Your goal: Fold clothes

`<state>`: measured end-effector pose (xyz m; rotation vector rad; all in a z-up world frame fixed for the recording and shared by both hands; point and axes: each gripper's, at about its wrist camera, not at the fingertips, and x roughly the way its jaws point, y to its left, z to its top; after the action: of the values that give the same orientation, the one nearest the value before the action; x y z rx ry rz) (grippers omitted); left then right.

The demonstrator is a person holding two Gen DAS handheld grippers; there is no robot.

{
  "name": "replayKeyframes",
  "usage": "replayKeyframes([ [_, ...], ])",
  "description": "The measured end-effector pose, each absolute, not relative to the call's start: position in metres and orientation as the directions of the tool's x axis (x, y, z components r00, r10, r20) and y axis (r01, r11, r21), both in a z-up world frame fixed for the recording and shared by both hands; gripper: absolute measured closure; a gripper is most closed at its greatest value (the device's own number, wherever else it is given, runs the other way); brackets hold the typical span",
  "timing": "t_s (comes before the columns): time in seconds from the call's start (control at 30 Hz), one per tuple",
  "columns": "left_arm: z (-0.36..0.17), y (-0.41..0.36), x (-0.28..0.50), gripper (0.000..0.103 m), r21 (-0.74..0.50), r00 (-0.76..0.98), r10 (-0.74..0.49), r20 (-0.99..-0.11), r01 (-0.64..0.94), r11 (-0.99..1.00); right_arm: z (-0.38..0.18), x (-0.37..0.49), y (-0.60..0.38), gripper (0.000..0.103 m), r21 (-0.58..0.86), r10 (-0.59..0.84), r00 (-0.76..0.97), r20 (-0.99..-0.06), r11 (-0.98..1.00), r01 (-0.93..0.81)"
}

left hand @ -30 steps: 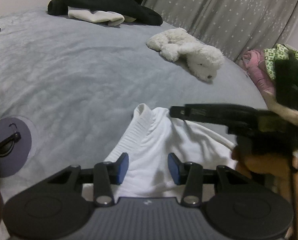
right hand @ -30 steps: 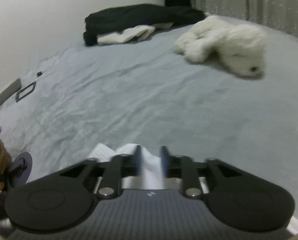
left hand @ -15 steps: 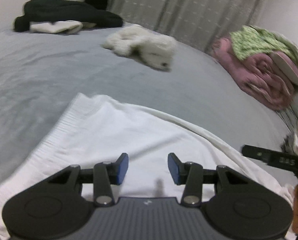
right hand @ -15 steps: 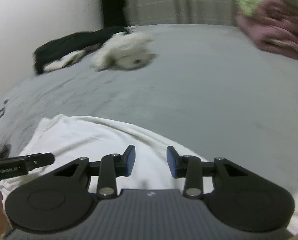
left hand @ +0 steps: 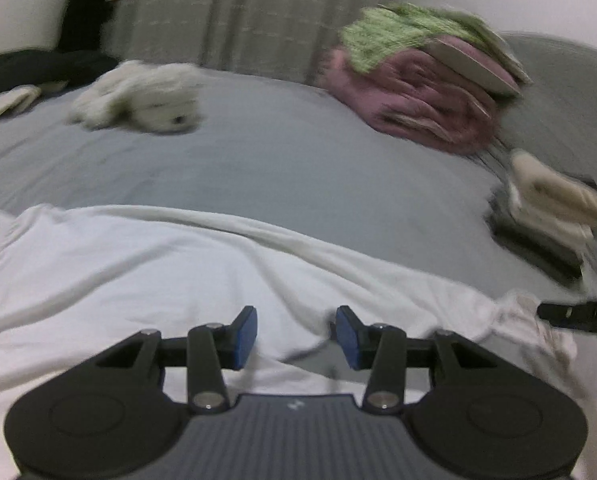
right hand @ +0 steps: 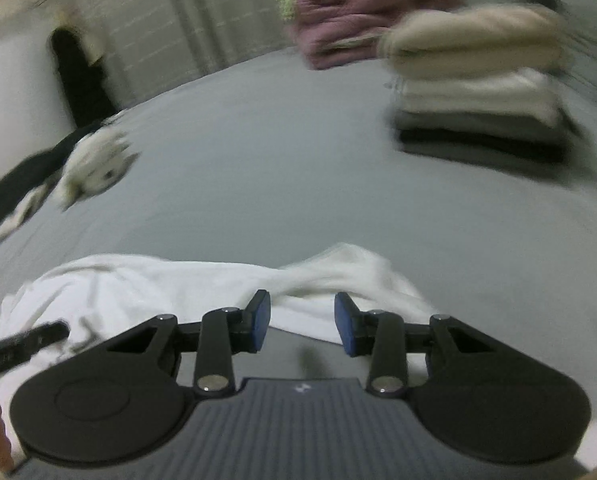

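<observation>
Both tongs are hanging low over the near edge of the bed [left hand: 282, 168]. The left tongs [left hand: 295, 332] are spread apart and pinching nothing. The right tongs [right hand: 301, 322] are spread apart too, also with nothing between them. Just under them the white shirt [left hand: 138, 264] is lying spread out along the near edge, with long wrinkles across it and one end bunched up at the right.

If the tongs are grabbing only the top layer, the shirt could be folding crooked. The bunched end could be making a lumpy fold. The cloth is thin and could be slipping out.

Farther back, a stack of folded clothes [right hand: 478, 100] is sitting near the right edge. A fluffy toy [left hand: 142, 98] is lying toward the far left. A pink and green pile [left hand: 422, 80] is sitting at the far side.

A second ago the shirt was a narrow bunch and the right tongs were almost closed on it. Now they are open and the shirt is lying wide.
</observation>
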<state>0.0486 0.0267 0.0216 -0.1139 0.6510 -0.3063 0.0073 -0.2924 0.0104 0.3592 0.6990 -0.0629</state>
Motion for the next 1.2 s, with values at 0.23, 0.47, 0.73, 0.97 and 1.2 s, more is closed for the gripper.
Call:
replayKeyframes([
  [0.23,0.016,-0.007,0.031,0.057,-0.096,0.721,-0.368,-0.587,0.39,0.916,0.004,0.001,-0.341,0.063,0.433,0.091,0.733,-0.674,0.852,0.293],
  [0.47,0.022,-0.093,0.043,0.057,-0.017,0.67,-0.443,-0.596,0.541,0.841,0.008,-0.007,-0.364,0.063,0.484,0.144,0.74,-0.657,0.833,0.268],
  [0.73,0.025,-0.168,0.061,0.056,-0.068,0.543,-0.535,-0.647,0.657,0.75,0.007,-0.014,-0.391,0.063,0.556,0.175,0.745,-0.644,0.776,0.299],
  [0.97,0.031,-0.201,0.091,0.058,-0.364,0.365,-0.647,-0.67,0.598,0.714,0.004,-0.023,-0.407,0.063,0.601,0.198,0.741,-0.642,0.729,0.327],
  [1.2,0.018,-0.218,0.11,0.091,-0.423,0.363,-0.593,-0.719,0.45,0.787,-0.012,-0.024,-0.414,0.063,0.687,0.296,0.71,-0.639,0.635,0.353],
])
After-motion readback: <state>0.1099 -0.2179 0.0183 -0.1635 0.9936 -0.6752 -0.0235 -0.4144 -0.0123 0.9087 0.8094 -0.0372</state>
